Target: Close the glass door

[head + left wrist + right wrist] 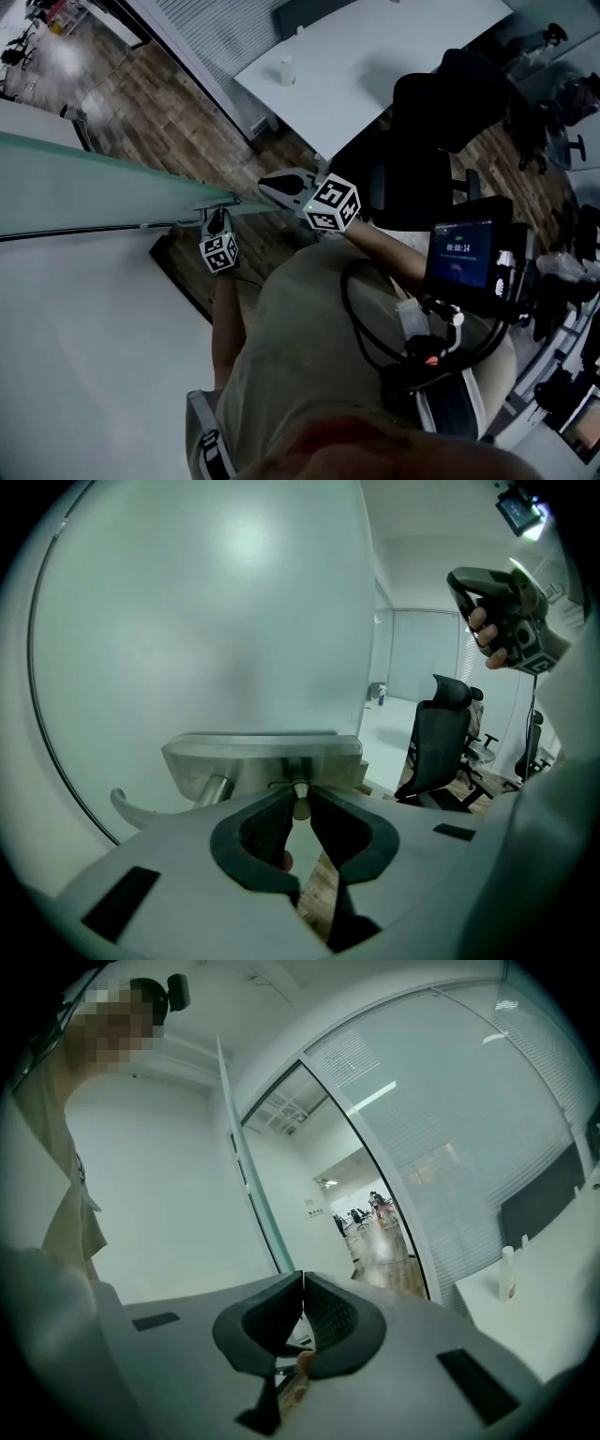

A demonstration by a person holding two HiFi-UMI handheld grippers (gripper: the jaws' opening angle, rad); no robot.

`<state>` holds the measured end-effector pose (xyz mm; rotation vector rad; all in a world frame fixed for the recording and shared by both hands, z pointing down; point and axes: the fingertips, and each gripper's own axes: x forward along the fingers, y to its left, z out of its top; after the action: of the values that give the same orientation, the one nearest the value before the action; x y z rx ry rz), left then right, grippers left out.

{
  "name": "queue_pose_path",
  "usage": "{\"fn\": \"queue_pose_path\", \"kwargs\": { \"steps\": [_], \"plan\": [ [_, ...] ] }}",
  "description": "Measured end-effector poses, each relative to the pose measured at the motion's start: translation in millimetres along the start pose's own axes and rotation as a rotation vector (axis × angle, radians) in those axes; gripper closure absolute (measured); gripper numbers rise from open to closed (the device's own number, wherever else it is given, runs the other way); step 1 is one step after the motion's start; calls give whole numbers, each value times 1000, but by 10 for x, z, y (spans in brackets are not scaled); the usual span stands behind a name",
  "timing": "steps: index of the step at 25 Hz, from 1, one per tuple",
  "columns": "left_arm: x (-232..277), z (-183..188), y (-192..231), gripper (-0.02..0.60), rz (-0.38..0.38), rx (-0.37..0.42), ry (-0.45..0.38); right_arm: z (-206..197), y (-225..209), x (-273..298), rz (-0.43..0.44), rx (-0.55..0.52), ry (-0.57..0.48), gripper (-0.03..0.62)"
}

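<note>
The door is seen as a frosted, pale-green pane standing upright. Its top edge runs from the far left to an end just ahead of the left claw. A metal handle is mounted on the pane directly above that claw, whose jaws are closed narrowly on a thin stem of the handle. The right claw is held beside the door's free edge, jaws pressed together with nothing between them. The grip on the stem is shown only in the left gripper view. Only in the right gripper view is the door's green edge seen rising above the claw, with a bottle on a surface to its right.
</note>
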<state>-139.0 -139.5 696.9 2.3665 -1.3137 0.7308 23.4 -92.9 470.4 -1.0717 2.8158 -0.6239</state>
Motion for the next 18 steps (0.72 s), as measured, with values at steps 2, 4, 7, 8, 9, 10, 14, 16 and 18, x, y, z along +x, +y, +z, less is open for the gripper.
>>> {"fn": "queue_pose_path", "kwargs": {
  "steps": [2,4,7,8,9,10,14,16,18],
  "plan": [
    [50,39,12,509,18,-6,4,36,-73,-8,16,1,1,579],
    [99,77,25,509,35,-11,9,86,-153,-25,30,-1,-1,579],
    [182,165,64,509,61,-13,11,172,-294,-66,43,-8,-7,579],
    [205,189,79,509,69,-12,11,189,-340,-88,46,-8,-9,579],
    [229,208,91,509,77,-12,12,194,-387,-113,47,-6,-9,579],
    [258,228,98,509,84,-13,12,194,-439,-140,46,-3,-7,579],
    [388,342,139,509,115,-19,17,223,-609,-225,48,2,0,579],
    [440,385,180,509,126,-25,14,246,-652,-252,51,-3,-3,579],
    [479,413,198,509,133,-28,13,267,-694,-301,46,-8,-9,579]
  ]
}}
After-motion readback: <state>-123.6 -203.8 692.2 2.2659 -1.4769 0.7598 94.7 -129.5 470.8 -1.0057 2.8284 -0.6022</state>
